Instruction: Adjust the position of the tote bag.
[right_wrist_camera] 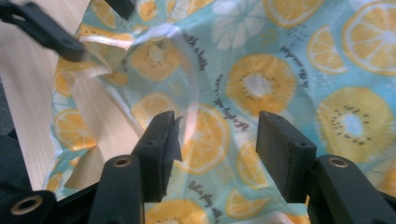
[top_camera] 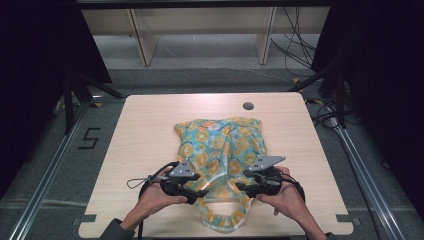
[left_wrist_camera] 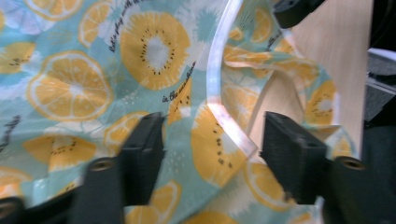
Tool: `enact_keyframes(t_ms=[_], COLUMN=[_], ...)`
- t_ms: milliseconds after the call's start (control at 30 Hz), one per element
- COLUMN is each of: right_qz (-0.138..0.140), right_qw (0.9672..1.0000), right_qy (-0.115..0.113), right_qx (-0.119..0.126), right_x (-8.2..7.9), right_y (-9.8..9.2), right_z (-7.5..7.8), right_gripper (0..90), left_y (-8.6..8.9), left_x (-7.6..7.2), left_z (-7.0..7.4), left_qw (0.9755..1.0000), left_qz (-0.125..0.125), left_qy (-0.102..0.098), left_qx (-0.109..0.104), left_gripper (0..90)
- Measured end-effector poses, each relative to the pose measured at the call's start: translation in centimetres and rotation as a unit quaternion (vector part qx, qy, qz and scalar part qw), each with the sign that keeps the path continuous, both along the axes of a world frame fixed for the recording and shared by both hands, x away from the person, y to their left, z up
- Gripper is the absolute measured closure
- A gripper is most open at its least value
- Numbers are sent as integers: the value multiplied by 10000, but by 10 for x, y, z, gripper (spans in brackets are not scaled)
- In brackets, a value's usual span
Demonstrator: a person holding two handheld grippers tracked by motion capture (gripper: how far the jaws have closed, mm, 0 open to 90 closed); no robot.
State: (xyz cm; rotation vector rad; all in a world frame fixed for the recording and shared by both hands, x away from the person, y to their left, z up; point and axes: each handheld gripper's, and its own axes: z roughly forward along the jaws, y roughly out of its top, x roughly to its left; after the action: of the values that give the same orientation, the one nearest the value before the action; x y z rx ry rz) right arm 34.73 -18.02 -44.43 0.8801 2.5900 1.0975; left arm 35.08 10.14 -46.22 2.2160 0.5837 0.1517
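Two grippers, left (top_camera: 196,192) and right (top_camera: 241,186), hover over the near end of a lemon-print bag (top_camera: 220,150) lying mid-table (top_camera: 145,145). Both sets of jaws stand apart, with fabric between them but unpinched.

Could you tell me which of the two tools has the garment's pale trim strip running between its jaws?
The left tool: the pale trim strip of the garment crosses its gap.

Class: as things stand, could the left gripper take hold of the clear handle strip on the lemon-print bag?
Probably yes. In the left gripper view the left gripper has its jaws apart, and the clear handle strip of the lemon-print bag runs down between them, nothing covering it.
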Motion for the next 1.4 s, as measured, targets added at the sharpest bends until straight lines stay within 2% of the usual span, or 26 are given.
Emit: enact_keyframes(t_ms=[67, 133, 167, 267, 300, 333, 367, 433, 500, 533, 600, 667, 800, 833, 900, 967, 1033, 1067, 1100, 1133, 1167, 1200, 1267, 1300, 1367, 1400], right_qz=[46, 113, 106, 119, 250, 409, 409, 454, 600, 658, 796, 859, 1067, 1085, 1187, 1355, 1277, 1115, 1045, 1005, 879, 778, 556, 441, 282, 162], right_qw=[10000, 9999, 9999, 9999, 9997, 9991, 9991, 9989, 9982, 9978, 9967, 9962, 9936, 9931, 9913, 9891, 9903, 9927, 9938, 9943, 9958, 9963, 9970, 9978, 9972, 9975], right_qy=[61, 22, 55, 45, 50, 4, 4, -40, -4, 23, 114, 70, 243, 372, 439, 369, 220, 167, 134, 65, -49, -317, -530, -471, -679, -672], right_qx=[-20, 55, -44, 53, -19, 69, 69, 89, 77, 48, -75, -117, -264, -253, -359, -448, -504, -425, -349, -344, -243, -203, -100, -117, -120, -147], right_x=[-1, -1, -2, -3, -3, -4, -4, -8, -13, -15, -20, -20, -21, -23, -25, -24, -21, -18, -15, -10, -4, 6, 21, 27, 41, 52], right_y=[2, 5, 4, 5, 2, 0, 0, -2, -3, -3, 0, 2, 8, 10, 16, 21, 27, 29, 31, 30, 29, 25, 21, 19, 18, 17], right_z=[-1, -4, -2, -3, 0, 2, 2, 6, 9, 10, 9, 7, -2, -5, -10, -13, -14, -11, -8, 0, 7, 16, 28, 34, 39, 41], right_gripper=[482, 482, 498, 549, 597, 656, 717, 809, 864, 876, 892, 893, 896, 897, 898, 898, 898, 898, 898, 898, 900, 900, 900, 900, 900, 900], left_y=[-6, -12, -13, -17, -18, -18, -18, -17, -16, -15, -13, -11, -9, -8, -7, -6, -6, -5, -6, -4, -3, -2, 2, 4, 9, 11], left_x=[3, 6, 8, 17, 22, 28, 35, 51, 66, 72, 82, 91, 110, 116, 126, 135, 140, 142, 143, 145, 146, 146, 147, 147, 146, 146], left_z=[-3, 1, 4, 25, 33, 42, 50, 64, 73, 76, 79, 80, 82, 84, 86, 90, 92, 93, 93, 93, 92, 90, 87, 85, 81, 79], left_qw=[9997, 9989, 9990, 9983, 9980, 9973, 9966, 9960, 9952, 9947, 9951, 9945, 9923, 9922, 9903, 9890, 9886, 9896, 9882, 9895, 9891, 9890, 9892, 9894, 9889, 9886], left_qz=[-137, -256, -244, -113, -67, -71, 28, 271, 425, 496, 485, 629, 884, 934, 1084, 1204, 1259, 1216, 1303, 1237, 1270, 1290, 1321, 1317, 1339, 1352], left_qy=[-132, -300, -337, -575, -631, -732, -807, -765, -776, -770, -795, -739, -696, -644, -563, -500, -483, -496, -480, -481, -434, -404, -392, -383, -315, -309], left_qx=[151, 265, 189, 26, -68, -74, -144, -382, -427, -458, -344, -398, -514, -520, -668, -700, -663, -591, -639, -576, -601, -594, -496, -486, -554, -581], left_gripper=[610, 835, 890, 893, 894, 894, 894, 894, 894, 894, 895, 895, 896, 896, 896, 896, 896, 896, 896, 896, 895, 896, 895, 895, 895, 895])
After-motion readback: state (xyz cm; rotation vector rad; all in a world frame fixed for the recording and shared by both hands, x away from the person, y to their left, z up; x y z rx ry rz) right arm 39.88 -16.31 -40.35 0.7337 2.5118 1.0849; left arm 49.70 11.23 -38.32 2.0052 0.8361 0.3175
